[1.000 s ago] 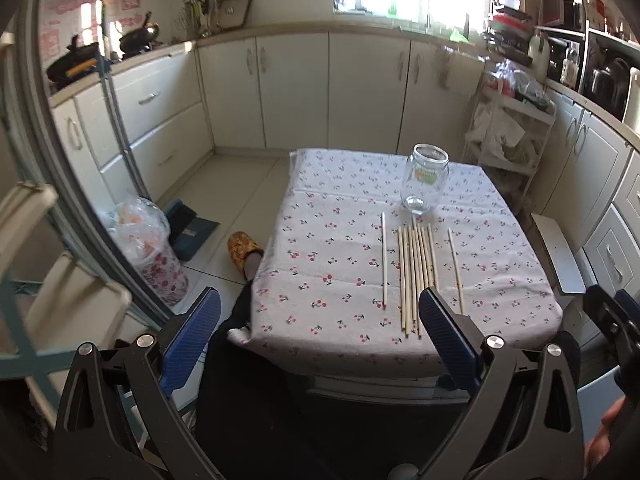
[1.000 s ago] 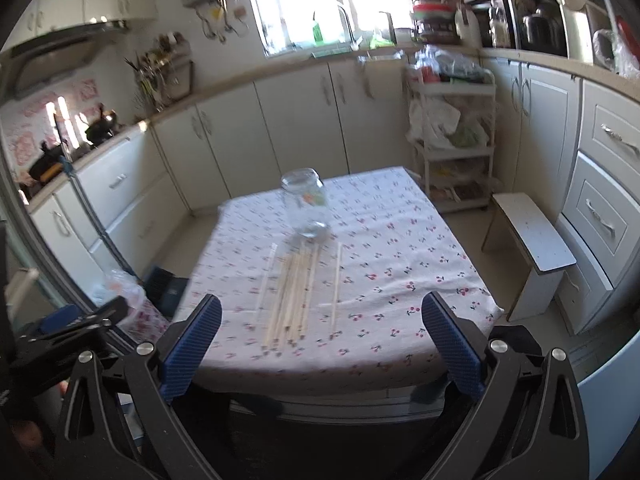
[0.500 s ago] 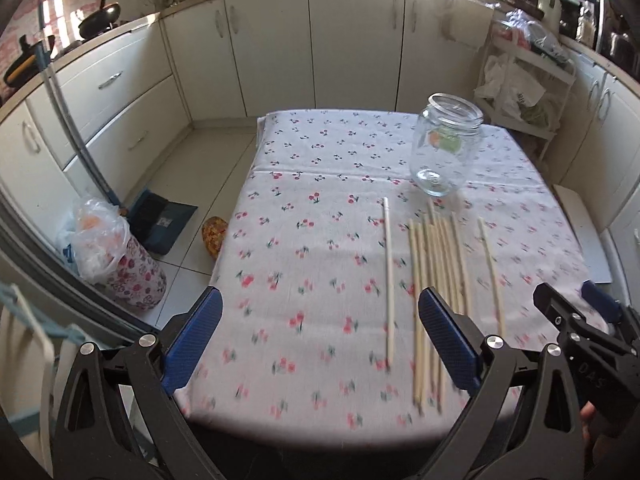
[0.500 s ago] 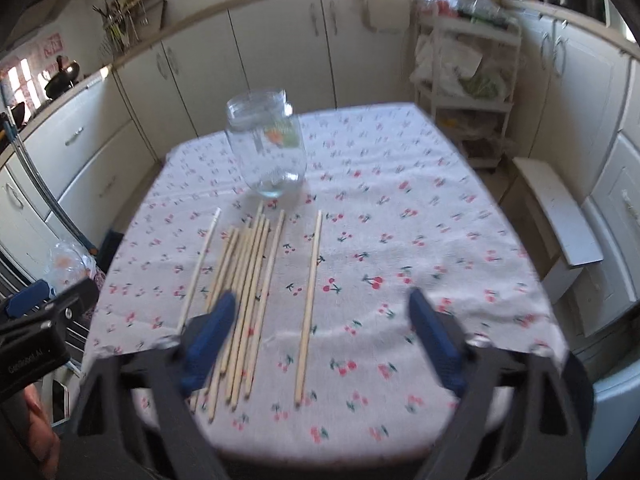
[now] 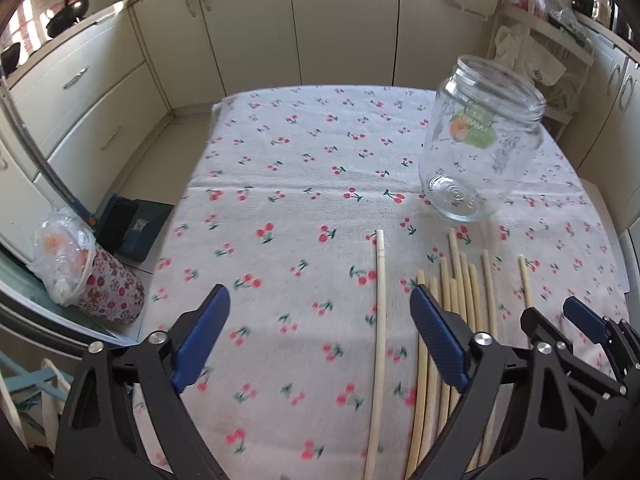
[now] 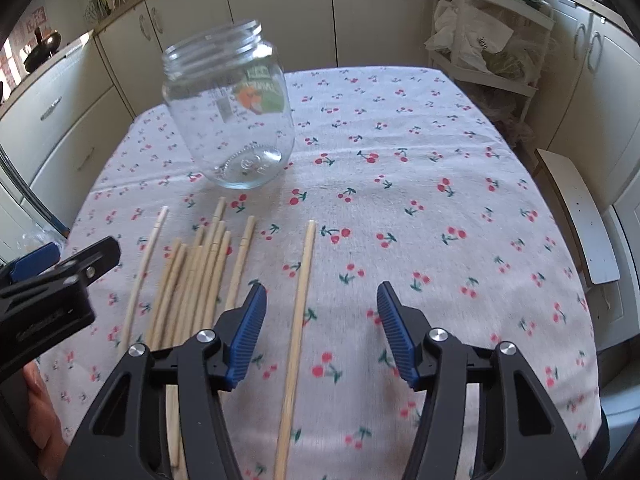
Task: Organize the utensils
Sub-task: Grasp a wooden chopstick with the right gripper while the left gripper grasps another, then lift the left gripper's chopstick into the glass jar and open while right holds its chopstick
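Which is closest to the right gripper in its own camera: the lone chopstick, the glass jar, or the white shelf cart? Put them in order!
From the right gripper:
1. Lone chopstick, between its open fingers.
2. Glass jar, ahead, left.
3. White shelf cart, beyond the table, right.

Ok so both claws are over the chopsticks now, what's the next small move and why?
Probably lower the right claw onto the lone chopstick lying between its jaws, which have just been closing with nothing gripped. That stick lies apart from the bundle, so it is easy to pinch alone, and the empty jar stands just beyond.
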Demonstrator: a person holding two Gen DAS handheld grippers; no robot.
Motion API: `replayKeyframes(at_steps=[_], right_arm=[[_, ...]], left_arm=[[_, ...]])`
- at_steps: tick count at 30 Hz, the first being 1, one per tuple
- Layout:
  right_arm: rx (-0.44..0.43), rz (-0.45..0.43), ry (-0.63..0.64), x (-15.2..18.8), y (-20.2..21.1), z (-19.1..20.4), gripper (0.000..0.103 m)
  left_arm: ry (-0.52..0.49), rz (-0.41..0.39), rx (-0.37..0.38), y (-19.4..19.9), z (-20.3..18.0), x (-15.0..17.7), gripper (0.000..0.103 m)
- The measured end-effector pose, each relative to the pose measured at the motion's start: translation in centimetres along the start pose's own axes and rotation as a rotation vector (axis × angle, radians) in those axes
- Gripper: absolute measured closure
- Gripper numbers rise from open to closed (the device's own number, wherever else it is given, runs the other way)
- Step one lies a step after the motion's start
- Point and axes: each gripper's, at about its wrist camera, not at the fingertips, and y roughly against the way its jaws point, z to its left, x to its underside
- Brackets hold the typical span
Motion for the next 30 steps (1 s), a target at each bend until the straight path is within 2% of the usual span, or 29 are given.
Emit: replayKeyframes(at_steps=[4,6,8,9,11,12,15,16,19,26,30], right_arm=[[0.01,-0.007,0.03,-0.2,-0.7,0.3,0.049],[0.016,-0.016,0.048,-0.3,-0.9,0.4,0.053],[0.03,-0.024,0.077,-0.4,-1.1,0.5,0.071],[0.031,-0.03,0.09,-0.5,-1.1,0.6,0.074],[0.02,-0.044,0.129,-0.4,-1.1,0.7,0.091],[0.015,-0.048,0.145,-0.4,-1.1,0.8,0.095],[0.004,-0.069,0.185,0.0,-1.0,1.0,0.097],[-0.009,-0.07,0.177,0.0,-1.0,0.8,0.097],[-0.049,-0.068,0.142,-0.2,-1.0,0.0,0.097],[-0.149,-0.06,0.039,-0.3,-0.8,-2.0,0.097],[-0.221,-0.061,-0.031,-0.1,-1.0,-3.1,0.097]], left_arm=[[-0.007,0.015,-0.003,-1.9,-0.5,-0.7,0.025],[-0.004,0.024,0.003,-2.7,-0.6,-1.1,0.029],[-0.006,0.034,0.007,-3.3,-0.6,-1.2,0.037],[-0.008,0.036,0.01,-3.5,-0.6,-1.3,0.039],[-0.009,0.043,0.023,-4.0,-0.7,-1.3,0.048],[-0.011,0.045,0.028,-4.2,-0.8,-1.3,0.05],[-0.022,0.025,0.05,-4.2,-0.9,-1.2,0.067],[-0.024,0.024,0.057,-4.2,-0.9,-1.3,0.08],[-0.02,0.029,0.105,-4.3,-0.5,-1.5,0.097],[-0.019,0.048,0.188,-4.1,0.3,-1.7,0.098],[-0.011,0.017,0.224,-2.4,0.8,-2.3,0.098]])
